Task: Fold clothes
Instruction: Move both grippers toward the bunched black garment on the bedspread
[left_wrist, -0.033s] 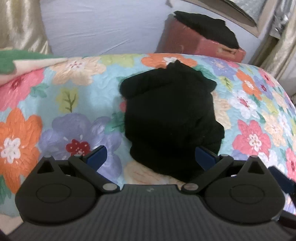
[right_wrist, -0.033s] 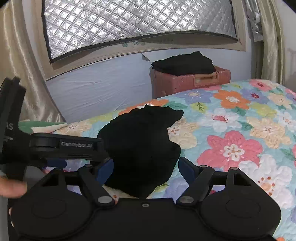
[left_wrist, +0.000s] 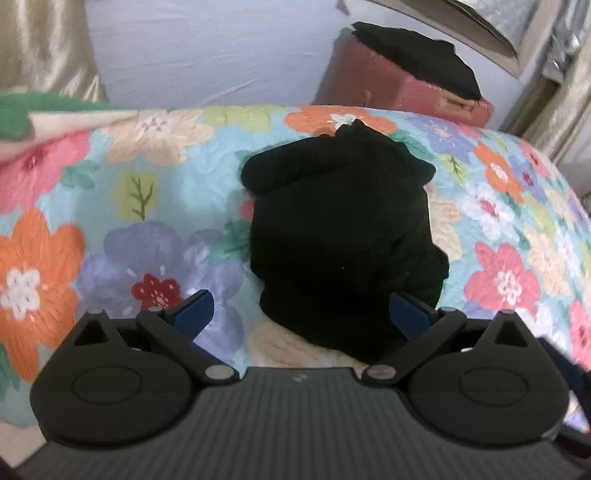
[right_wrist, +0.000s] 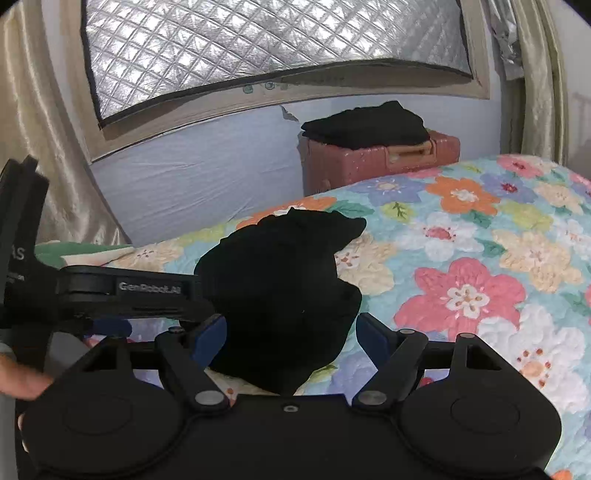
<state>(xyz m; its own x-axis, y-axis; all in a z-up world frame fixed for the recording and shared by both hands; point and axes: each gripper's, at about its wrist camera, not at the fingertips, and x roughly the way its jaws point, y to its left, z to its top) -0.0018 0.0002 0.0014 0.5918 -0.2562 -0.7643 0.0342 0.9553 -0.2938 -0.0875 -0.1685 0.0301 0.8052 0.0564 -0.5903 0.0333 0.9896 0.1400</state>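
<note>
A black garment (left_wrist: 340, 236) lies folded into a compact bundle on the floral bedspread (left_wrist: 110, 221); it also shows in the right wrist view (right_wrist: 280, 295). My left gripper (left_wrist: 301, 314) is open, its blue-padded jaws standing apart at the near edge of the bundle. My right gripper (right_wrist: 291, 336) is open too, jaws apart on either side of the bundle's near end. The left gripper's body (right_wrist: 122, 288) shows at the left of the right wrist view. Neither holds anything.
A pink suitcase (right_wrist: 369, 162) stands beyond the bed with folded black clothes (right_wrist: 365, 125) on top. A green and cream fabric (left_wrist: 44, 118) lies at the bed's far left. Curtains (right_wrist: 29, 147) and a quilted silver window cover (right_wrist: 258, 48) are behind.
Both grippers have hardly moved. The black bundle lies as before.
</note>
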